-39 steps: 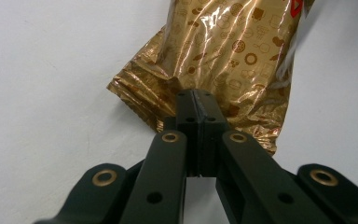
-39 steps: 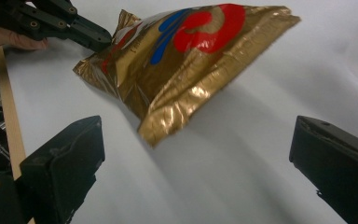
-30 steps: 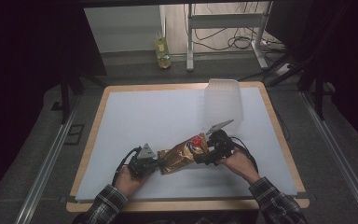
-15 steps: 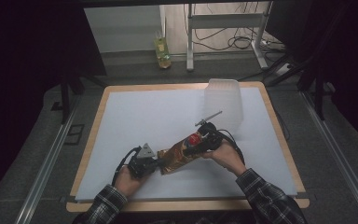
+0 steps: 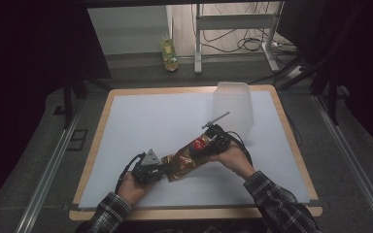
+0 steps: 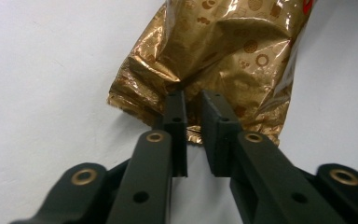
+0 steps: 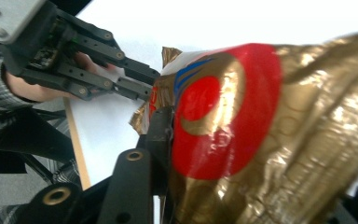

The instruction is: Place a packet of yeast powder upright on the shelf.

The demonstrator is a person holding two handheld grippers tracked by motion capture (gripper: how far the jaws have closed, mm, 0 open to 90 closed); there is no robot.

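Note:
A gold foil snack bag (image 5: 187,158) with a red round logo (image 7: 209,130) stretches between my two grippers near the front of the white mat (image 5: 150,116). My left gripper (image 5: 148,167) is at the bag's crumpled lower edge (image 6: 186,88). Its jaws (image 6: 193,107) have just been opening and stand slightly apart, with the foil edge lying in the gap. My right gripper (image 5: 214,141) is at the logo end. Its jaws have just been closing, and one finger (image 7: 161,130) presses against the bag while the bag hides the other.
A clear plastic tub (image 5: 232,104) stands upside down at the back right of the mat. The wooden table edge (image 5: 194,212) runs along the front. Beyond the table are metal frame legs (image 5: 198,43) and a yellow-green bottle (image 5: 169,53) on the floor.
The right gripper has shifted left and slightly up onto the bag's logo end and closed on it. The left hand has stayed put.

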